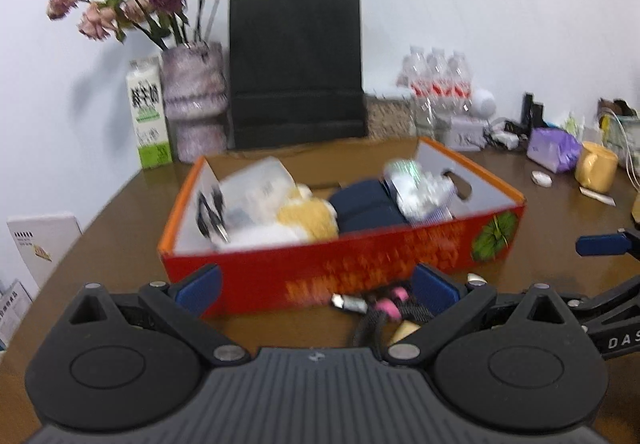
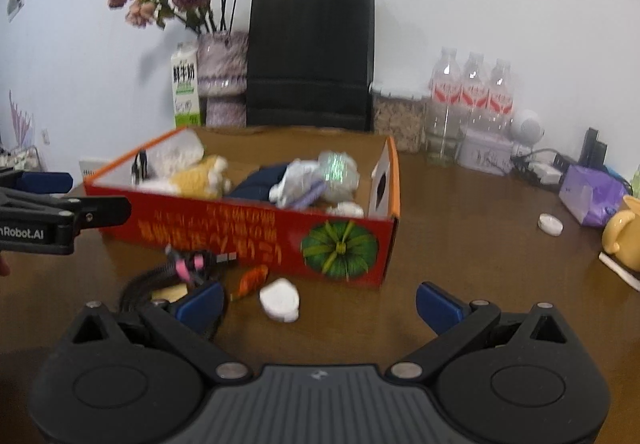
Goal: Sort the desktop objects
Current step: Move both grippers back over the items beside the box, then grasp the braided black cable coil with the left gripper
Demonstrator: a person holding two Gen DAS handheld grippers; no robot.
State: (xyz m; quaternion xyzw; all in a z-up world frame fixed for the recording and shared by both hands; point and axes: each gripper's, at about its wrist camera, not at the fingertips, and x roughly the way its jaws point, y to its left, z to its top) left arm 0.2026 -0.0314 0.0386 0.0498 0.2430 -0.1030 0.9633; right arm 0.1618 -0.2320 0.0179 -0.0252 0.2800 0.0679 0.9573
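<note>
A red and orange cardboard box sits mid-table, holding a yellow plush toy, a dark blue item, crumpled plastic packaging and scissors. In front of the box lie a black cable with pink clips, a small orange packet and a white lump. My left gripper is open just before the box's front wall, the cable near its right finger. My right gripper is open above the white lump.
Along the wall stand a vase of dried flowers, a milk carton, a black paper bag, water bottles and a white tin. At the right are a purple pack, a yellow mug and a white disc.
</note>
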